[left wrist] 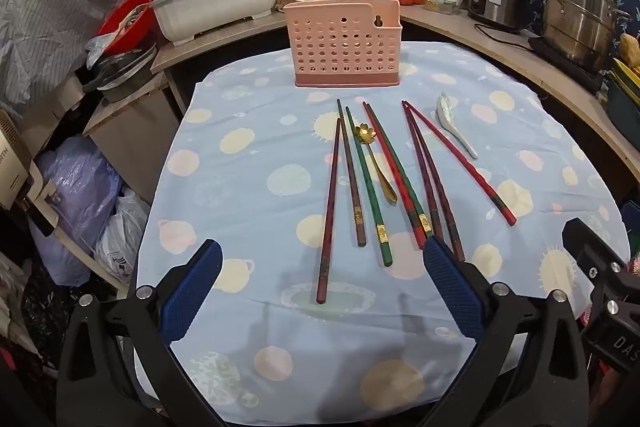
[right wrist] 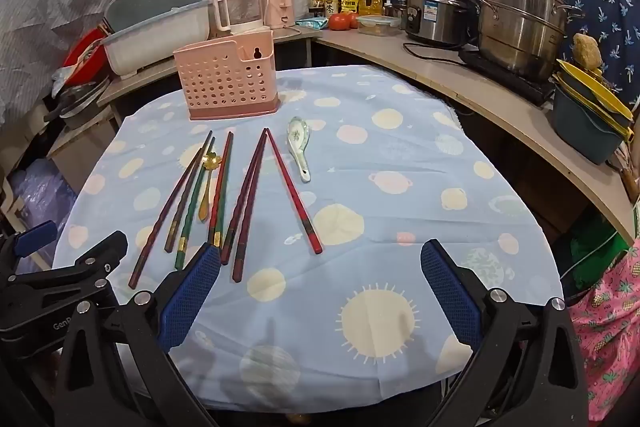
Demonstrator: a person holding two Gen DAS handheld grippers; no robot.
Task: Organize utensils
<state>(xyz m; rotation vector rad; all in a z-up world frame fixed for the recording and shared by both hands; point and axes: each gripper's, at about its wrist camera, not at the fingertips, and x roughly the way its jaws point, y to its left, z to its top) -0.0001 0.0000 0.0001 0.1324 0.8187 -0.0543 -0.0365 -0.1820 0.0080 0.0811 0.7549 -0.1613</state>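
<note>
Several chopsticks in dark red, green and red lie fanned out on the blue patterned tablecloth, with a gold flower spoon among them and a white ceramic spoon to their right. A pink perforated utensil holder stands upright beyond them. My left gripper hovers open above the near ends of the chopsticks, holding nothing. In the right wrist view the chopsticks, gold spoon, ceramic spoon and holder lie ahead to the left. My right gripper is open and empty.
A curved counter wraps behind and to the right, carrying steel pots, a rice cooker, bottles, tomatoes, a kettle and a grey dish tub. Bags sit on the floor at left. A yellow-lidded bin stands at far right.
</note>
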